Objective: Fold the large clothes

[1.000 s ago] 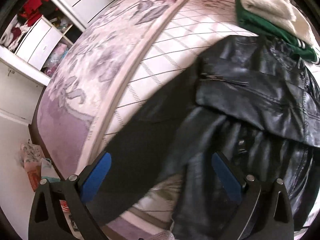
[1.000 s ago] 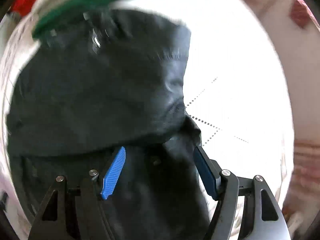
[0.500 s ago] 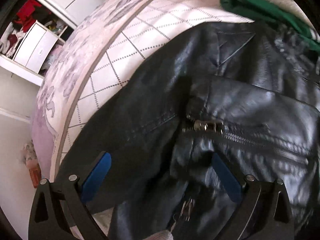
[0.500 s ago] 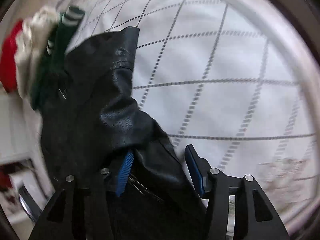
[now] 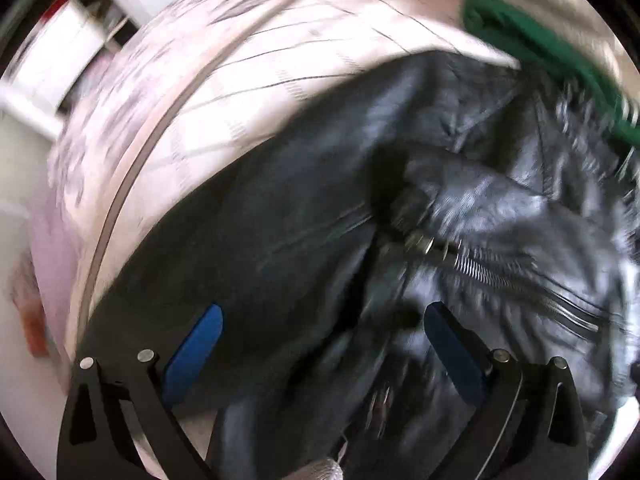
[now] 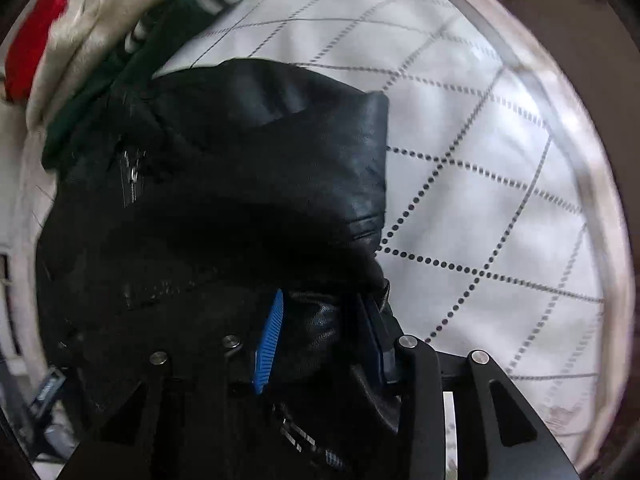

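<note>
My black leather jacket [image 5: 304, 240] lay on the bed [image 5: 280, 60], on the white quilt with dotted diamond lines [image 6: 500, 200]. I used the jacket as my marker for everything else.

My left hand-held gripper [image 5: 324, 332] hung over the jacket with its two blue pads [image 5: 196, 344] wide apart. Nothing was pinched between them. The jacket's silver zipper [image 5: 480, 268] ran just past the pad on the right side. That picture was blurry, so I could not tell small things in it.

My right hand-held gripper [image 6: 320, 332] was squeezed on a fold of the jacket [image 6: 240, 200]. The leather bunched up between its two blue pads [image 6: 270, 336] and touched both of them. The rest of the jacket was humped up in front of that gripper, with another small zipper [image 6: 130, 178] on the jacket's left side.

At the far edge of the jacket lay a green piece of clothing with white stripes [image 6: 168, 40], touching the leather. Past that was something fluffy and cream colored [image 6: 92, 20], and then something red [image 6: 36, 48]. On the right of the jacket the quilt was bare up to the bed's edge.
</note>
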### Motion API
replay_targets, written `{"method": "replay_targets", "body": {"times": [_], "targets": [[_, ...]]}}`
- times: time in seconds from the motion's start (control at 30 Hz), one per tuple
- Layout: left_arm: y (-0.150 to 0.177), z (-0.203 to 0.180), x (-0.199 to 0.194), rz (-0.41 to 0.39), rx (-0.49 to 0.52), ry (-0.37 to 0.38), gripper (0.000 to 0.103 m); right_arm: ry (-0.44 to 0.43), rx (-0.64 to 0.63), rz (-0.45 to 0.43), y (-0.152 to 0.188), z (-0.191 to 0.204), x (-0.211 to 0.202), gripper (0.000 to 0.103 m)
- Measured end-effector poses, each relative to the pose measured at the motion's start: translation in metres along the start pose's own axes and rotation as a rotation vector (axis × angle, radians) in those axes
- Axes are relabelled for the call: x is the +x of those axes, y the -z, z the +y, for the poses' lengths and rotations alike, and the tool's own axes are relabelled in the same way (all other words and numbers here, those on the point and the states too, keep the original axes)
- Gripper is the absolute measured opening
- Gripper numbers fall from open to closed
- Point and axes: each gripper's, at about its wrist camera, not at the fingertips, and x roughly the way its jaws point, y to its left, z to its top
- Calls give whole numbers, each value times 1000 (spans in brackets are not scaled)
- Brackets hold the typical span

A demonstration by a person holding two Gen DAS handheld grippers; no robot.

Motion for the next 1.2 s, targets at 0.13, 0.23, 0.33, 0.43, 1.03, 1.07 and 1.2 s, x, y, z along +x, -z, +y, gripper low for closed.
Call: {"method": "replay_targets", "body": {"times": [0.13,0.23,0.33,0.43,1.03,1.07,1.2], "targets": [[56,83,-44,34,-238,91,103,22,-83,0,15,25,-36,53],[109,159,-55,89,-468,95,103,-10,-153,25,34,51,-49,55],[162,226,-46,137,-707,105,103,-64,-203,66,61,77,-49,59],[204,281,-17,184,-939,138,103,-80,-252,99,81,104,-41,59],[129,349,-48,-179,-968,-73,7,173,-557,-32,109,223,-22,60],[115,346,-59,-208,-927,-91,7,205,-579,-59,108,230,-26,68],[74,335,-90,-312,-742,-171,7,272,-652,-97,91,293,-9,87]]}}
